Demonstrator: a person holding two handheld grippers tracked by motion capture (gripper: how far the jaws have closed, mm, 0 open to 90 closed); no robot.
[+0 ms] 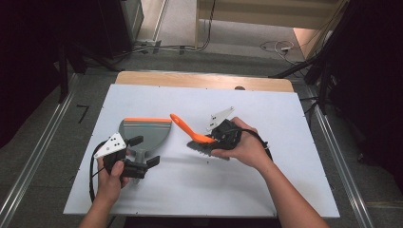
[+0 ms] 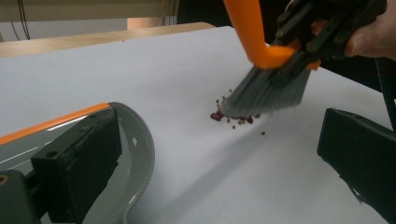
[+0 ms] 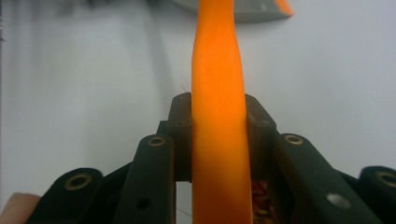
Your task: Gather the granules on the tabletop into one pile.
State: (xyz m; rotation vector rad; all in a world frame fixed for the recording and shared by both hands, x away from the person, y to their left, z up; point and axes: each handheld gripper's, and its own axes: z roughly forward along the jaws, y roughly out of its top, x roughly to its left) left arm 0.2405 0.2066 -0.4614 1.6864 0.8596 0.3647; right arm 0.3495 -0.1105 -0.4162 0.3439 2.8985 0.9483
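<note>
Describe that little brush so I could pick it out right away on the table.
Start at the pale grey table top. Just right of the grey dustpan, the right gripper clamps the brush by its handle. It stands apart by its curved orange handle and grey bristles, held over a small scatter of red and brown crumbs.

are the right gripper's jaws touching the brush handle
Touching. The right gripper view shows the right gripper with both jaws pressed flat against the orange brush handle, no gap on either side.
</note>
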